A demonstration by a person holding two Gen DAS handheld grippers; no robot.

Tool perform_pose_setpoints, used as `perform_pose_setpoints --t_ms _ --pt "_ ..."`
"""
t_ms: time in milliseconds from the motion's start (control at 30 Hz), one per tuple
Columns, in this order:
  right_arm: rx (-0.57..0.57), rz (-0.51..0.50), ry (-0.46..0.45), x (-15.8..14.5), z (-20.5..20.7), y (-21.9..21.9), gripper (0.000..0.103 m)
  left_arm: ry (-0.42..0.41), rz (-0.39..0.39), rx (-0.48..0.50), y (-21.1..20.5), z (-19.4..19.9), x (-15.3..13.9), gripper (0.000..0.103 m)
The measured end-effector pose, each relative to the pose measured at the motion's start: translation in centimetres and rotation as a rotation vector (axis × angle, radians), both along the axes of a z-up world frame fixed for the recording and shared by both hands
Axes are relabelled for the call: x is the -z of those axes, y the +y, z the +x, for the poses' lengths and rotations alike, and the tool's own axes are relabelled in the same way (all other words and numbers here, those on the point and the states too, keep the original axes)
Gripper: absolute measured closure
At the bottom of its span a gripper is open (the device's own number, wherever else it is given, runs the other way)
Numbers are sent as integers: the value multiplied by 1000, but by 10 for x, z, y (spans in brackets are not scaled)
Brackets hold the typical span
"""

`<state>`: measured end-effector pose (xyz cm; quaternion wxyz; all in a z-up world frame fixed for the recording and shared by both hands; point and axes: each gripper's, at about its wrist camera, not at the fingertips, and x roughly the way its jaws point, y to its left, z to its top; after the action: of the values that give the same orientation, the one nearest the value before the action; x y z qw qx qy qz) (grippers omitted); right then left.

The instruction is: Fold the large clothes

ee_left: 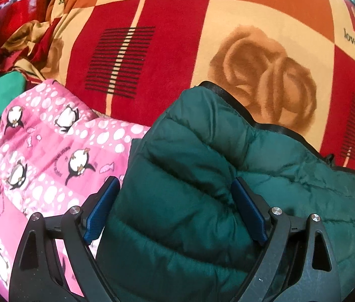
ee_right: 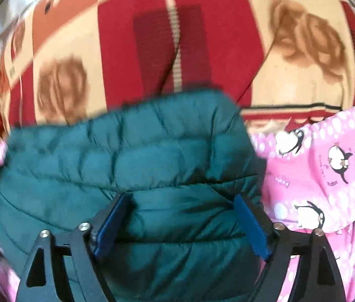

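The dark green quilted puffer jacket [ee_left: 202,176] lies bunched on a pink padded garment printed with penguins and white dots [ee_left: 46,151], which rests on a red, cream and orange blanket with rose prints [ee_left: 177,50]. The left tongs [ee_left: 175,196] stand wide apart with a thick fold of the jacket filling the gap; its 2 blue pads [ee_left: 248,209] press against the padding on both sides. The right tongs [ee_right: 181,216] are likewise spread, astride another puffed section of the jacket, blue pads [ee_right: 251,226] touching the fabric. This view is motion-blurred.
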<state>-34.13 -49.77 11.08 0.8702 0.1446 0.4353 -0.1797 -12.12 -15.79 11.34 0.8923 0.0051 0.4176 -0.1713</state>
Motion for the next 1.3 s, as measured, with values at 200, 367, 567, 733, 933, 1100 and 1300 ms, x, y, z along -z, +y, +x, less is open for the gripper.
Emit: perform_pose_setpoints --t_ms 200,367,567,733,933,1100,1300 --pt "19 -4 -32 -19 -5 6 16 -52 5 23 20 -29 -19 13" --pt "-5 -9 -50 -33 -21 18 11 -84 17 30 36 -45 -28 13" --pt "39 31 -48 -31 -29 10 10 -64 13 34 45 -49 -27 13" --pt "72 65 -44 -24 -36 -5 7 -27 -4 33 48 -45 -20 13" --pt "119 173 -71 -8 -43 -25 1 48 -63 68 51 -31 -6 12" --pt "112 277 -83 9 -44 -40 0 168 -185 101 59 -11 9 1" --pt "28 384 -88 28 -35 -53 0 336 -326 170 63 8 31 0"
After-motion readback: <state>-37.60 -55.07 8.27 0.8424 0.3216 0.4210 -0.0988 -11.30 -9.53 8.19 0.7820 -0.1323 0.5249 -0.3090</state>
